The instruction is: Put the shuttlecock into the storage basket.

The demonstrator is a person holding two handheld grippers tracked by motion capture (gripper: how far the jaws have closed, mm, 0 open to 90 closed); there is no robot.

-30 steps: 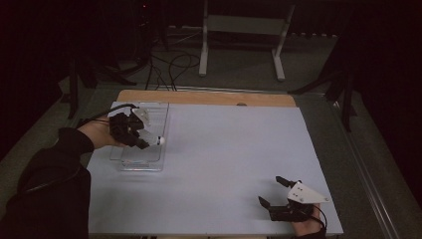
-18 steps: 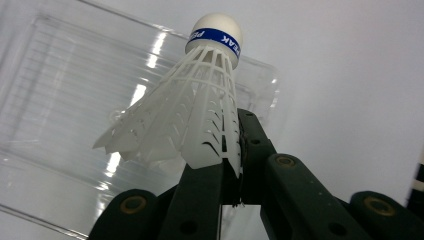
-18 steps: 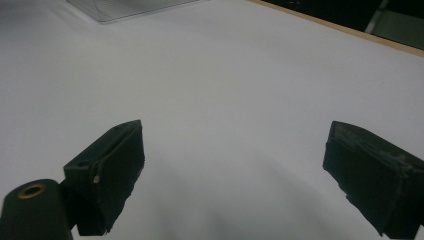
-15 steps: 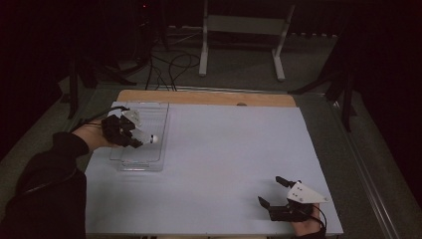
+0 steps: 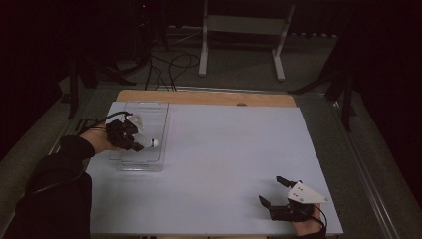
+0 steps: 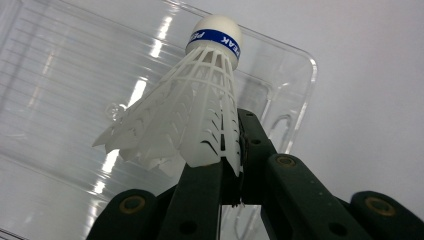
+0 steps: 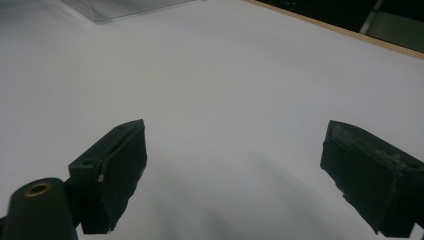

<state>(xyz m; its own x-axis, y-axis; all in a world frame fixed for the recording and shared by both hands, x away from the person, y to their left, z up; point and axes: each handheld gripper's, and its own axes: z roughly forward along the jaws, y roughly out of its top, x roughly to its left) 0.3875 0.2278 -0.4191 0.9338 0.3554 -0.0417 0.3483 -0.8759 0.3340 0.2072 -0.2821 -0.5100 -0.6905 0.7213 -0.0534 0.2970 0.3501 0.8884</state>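
In the high view's left middle, the left hand-held gripper (image 5: 142, 143), lower than a second ago, grips a white shuttlecock (image 5: 152, 143) over the clear tray (image 5: 161, 130), while the left gripper view shows its blue-banded cork (image 6: 218, 31) at upper centre, skirt pinched, and the right gripper view shows the right hand-held gripper (image 7: 235, 170) spread wide over the white counter (image 7: 225, 75).

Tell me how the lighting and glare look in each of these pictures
High view: dim, dark surroundings, only the white table lit. Left gripper view: bright streaks of glare on the clear plastic tray, the shuttlecock sharp. Right gripper view: soft, even light, the right gripper jaws slightly blurred.
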